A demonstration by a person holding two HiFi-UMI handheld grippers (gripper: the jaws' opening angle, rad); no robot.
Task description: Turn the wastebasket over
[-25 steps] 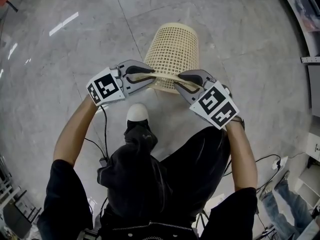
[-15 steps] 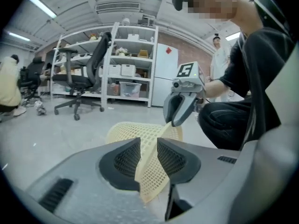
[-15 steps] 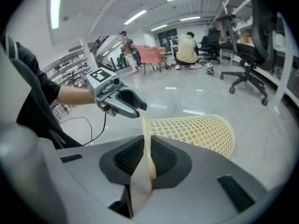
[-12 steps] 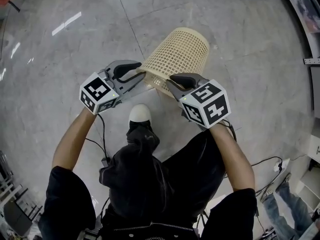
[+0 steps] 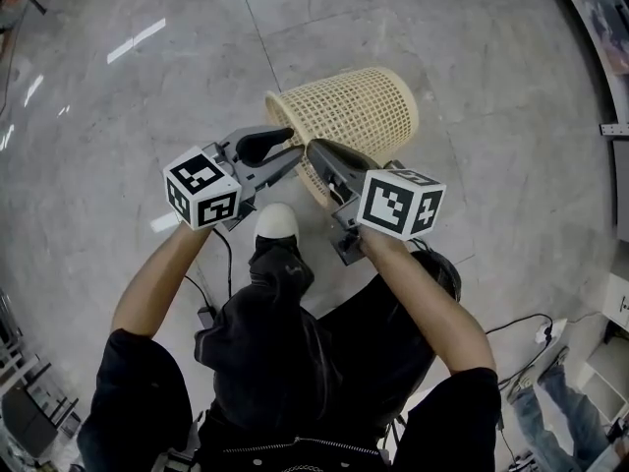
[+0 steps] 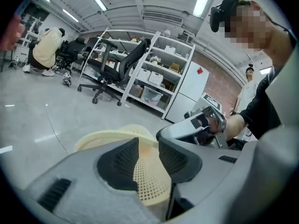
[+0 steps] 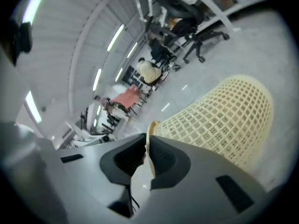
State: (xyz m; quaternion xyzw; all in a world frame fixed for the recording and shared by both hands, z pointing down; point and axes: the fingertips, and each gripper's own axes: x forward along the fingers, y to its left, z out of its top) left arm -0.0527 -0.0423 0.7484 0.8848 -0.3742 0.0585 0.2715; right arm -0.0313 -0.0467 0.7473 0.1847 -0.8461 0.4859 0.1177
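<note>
The cream lattice wastebasket [image 5: 359, 114] lies tilted on its side above the grey floor, its open rim facing left and towards me. My left gripper [image 5: 286, 147] is at the near rim; its jaws are opening, with the basket's mesh wall [image 6: 147, 181] between the pads, which stand apart and do not press on it. My right gripper [image 5: 314, 153] sits just right of it on the same rim. Its jaws are closing, and the pads pinch the thin rim edge [image 7: 150, 133]. The basket's body [image 7: 229, 120] stretches away to the right in the right gripper view.
My white shoe [image 5: 274, 222] stands on the floor just below the basket. A black cable [image 5: 207, 264] trails by my left leg. Office chairs [image 6: 110, 62] and white shelves [image 6: 161, 69] stand far off; a seated person [image 6: 46, 48] is at the far left.
The basket has tipped further, its rim swinging left. Both grippers have rolled. The right one has moved left, close beside the left one, and the left jaws have spread.
</note>
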